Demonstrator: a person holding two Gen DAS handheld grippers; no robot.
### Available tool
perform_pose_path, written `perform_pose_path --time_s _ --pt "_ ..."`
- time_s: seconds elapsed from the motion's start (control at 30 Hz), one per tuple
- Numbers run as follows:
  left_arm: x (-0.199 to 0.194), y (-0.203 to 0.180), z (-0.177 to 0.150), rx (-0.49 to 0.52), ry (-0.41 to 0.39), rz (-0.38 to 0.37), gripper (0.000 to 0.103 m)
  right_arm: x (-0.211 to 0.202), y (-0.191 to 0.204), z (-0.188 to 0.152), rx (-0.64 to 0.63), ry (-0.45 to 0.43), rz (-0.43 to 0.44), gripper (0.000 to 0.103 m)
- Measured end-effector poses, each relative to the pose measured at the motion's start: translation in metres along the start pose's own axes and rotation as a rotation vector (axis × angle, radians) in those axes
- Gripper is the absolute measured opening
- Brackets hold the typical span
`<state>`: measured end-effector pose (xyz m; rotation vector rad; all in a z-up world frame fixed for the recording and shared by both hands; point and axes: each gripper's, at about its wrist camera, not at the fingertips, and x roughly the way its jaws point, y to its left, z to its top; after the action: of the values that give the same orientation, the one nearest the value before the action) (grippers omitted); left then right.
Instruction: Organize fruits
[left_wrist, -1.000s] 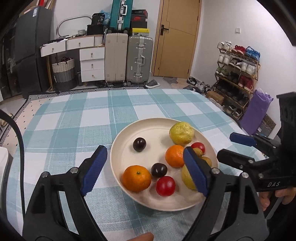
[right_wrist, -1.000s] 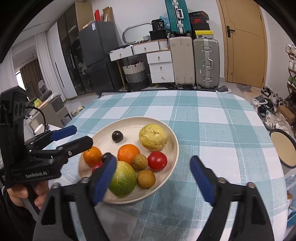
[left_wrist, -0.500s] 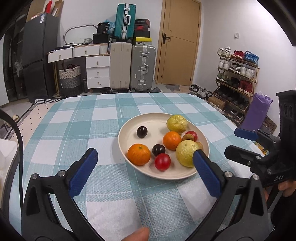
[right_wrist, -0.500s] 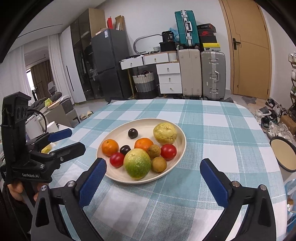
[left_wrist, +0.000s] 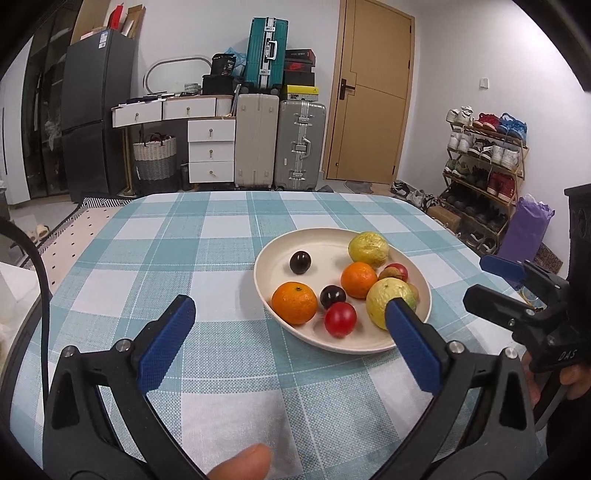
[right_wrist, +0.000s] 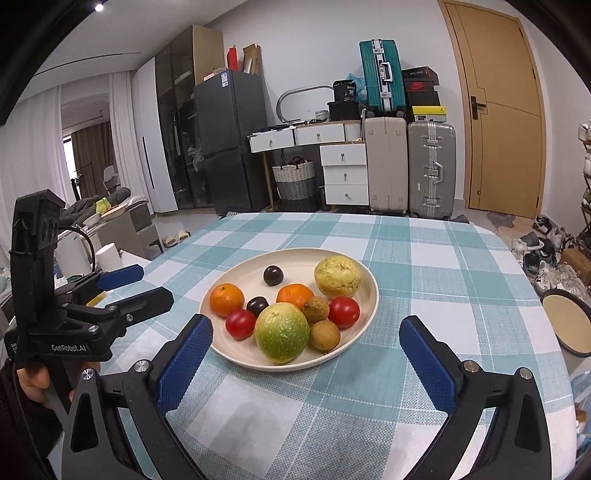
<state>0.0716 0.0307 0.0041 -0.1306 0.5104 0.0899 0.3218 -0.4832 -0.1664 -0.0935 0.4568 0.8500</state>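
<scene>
The left gripper (left_wrist: 288, 343) and right gripper (right_wrist: 306, 362) both gape wide, holding nothing, their jaws having just been opening. All the fruit sits in the cream plate (right_wrist: 364, 314) on the checked tablecloth (right_wrist: 424, 273).

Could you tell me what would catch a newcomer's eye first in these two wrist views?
Most striking is the cream plate of bright fruit in the middle of the teal-checked tablecloth, with a big green-yellow fruit nearest the right wrist camera. Next come the blue-padded jaws of the right gripper and the left gripper, both wide open with nothing between them. Behind the table, a teal suitcase tops a stack of luggage.
</scene>
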Motion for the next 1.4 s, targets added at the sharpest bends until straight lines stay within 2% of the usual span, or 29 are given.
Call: perform_pose_path --time_s 0.47,1.4 --pt "-0.0001 -0.0031 0.0003 0.009 -0.021 -0.002 0.103 -0.0072 0.0023 -0.0006 -0.012 -0.039 0.003 0.103" --pt "-0.0016 -0.0030 0.0002 0.005 -0.026 -0.006 0.103 -0.0076 0.0027 -0.0005 -0.008 -0.043 0.007 0.103"
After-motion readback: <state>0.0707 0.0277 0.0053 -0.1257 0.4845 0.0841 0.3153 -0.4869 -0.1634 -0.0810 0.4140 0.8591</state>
